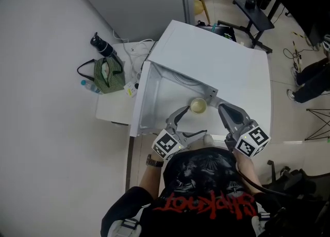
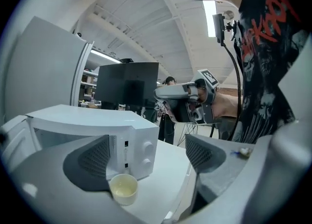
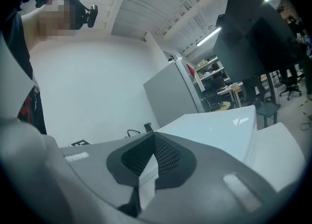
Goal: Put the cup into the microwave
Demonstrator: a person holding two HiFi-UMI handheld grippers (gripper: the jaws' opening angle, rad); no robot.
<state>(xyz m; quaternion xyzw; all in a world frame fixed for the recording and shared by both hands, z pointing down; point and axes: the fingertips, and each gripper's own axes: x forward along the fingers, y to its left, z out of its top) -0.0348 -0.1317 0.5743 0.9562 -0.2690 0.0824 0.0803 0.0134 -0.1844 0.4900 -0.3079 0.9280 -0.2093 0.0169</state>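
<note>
The small cream-coloured cup (image 1: 198, 105) stands upright on the white tabletop (image 1: 164, 108), just in front of the white box-shaped microwave oven (image 1: 221, 61), on the side of its knob panel. It is outside the oven, so the main move of the task is not yet done. The oven's white door (image 1: 139, 104) stands swung out to the left, which leaves the cavity free to receive the cup.

The left gripper (image 1: 196, 121) points roughly level across the oven's front with its fingers (image 2: 92, 158) spread wide and nothing gripped. The cup sits just beyond them, low beside one pad, and no view shows contact. That wide spread suits the cup's round wall: the fingers can pass either side of it before they close.

The right gripper (image 1: 223, 108) hangs near the cup on the other side, its fingers brought together pad to pad on nothing. It probably waits clear of the opening so that the left can make the grasp. The likely risk is a nudge that tips the light cup.
</note>
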